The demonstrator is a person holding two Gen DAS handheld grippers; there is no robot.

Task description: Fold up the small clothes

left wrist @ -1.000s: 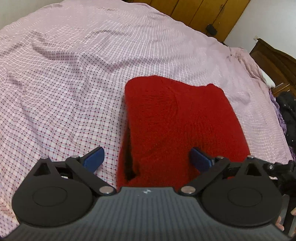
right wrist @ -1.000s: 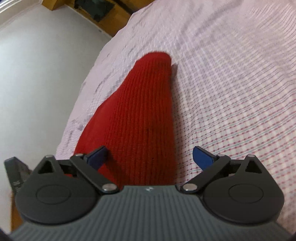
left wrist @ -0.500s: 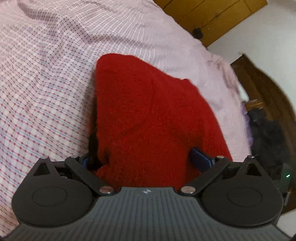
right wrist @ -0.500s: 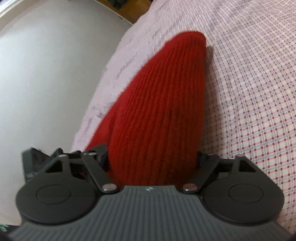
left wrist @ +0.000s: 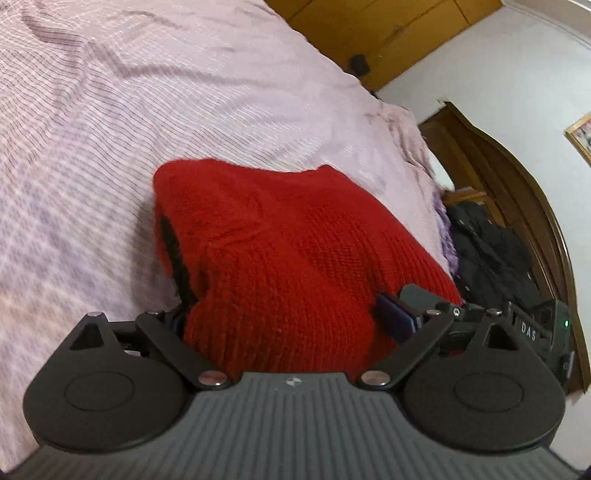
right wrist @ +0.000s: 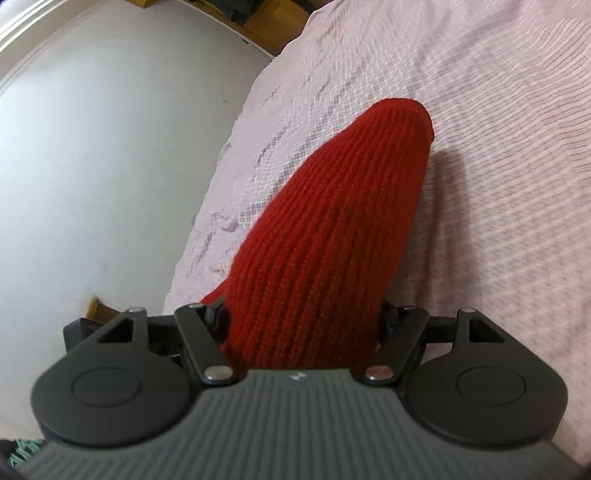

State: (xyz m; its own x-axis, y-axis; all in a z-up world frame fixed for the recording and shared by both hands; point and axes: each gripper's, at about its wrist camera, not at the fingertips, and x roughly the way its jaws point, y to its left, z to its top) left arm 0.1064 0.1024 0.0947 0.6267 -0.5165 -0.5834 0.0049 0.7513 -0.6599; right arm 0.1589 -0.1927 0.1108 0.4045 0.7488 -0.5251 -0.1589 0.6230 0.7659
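A folded red knitted garment (left wrist: 288, 251) lies on the pink checked bedsheet (left wrist: 110, 110). My left gripper (left wrist: 284, 321) is shut on its near edge, the knit bunched between the blue pads (left wrist: 395, 317). In the right wrist view the same red garment (right wrist: 332, 236) rises from the sheet, and my right gripper (right wrist: 303, 321) is shut on its near end, the pads mostly buried in the knit. The other gripper's black body (left wrist: 535, 332) shows at the right of the left wrist view.
The bed's right edge drops off to a dark wooden headboard (left wrist: 517, 173) and a pile of black clothes (left wrist: 487, 251). A wooden wardrobe (left wrist: 369, 33) stands behind the bed. A white wall (right wrist: 110, 147) runs along the bed's left edge in the right wrist view.
Both grippers moved forward onto the garment's near edge and closed on it. The near edge has lifted off the sheet and both views have tilted.
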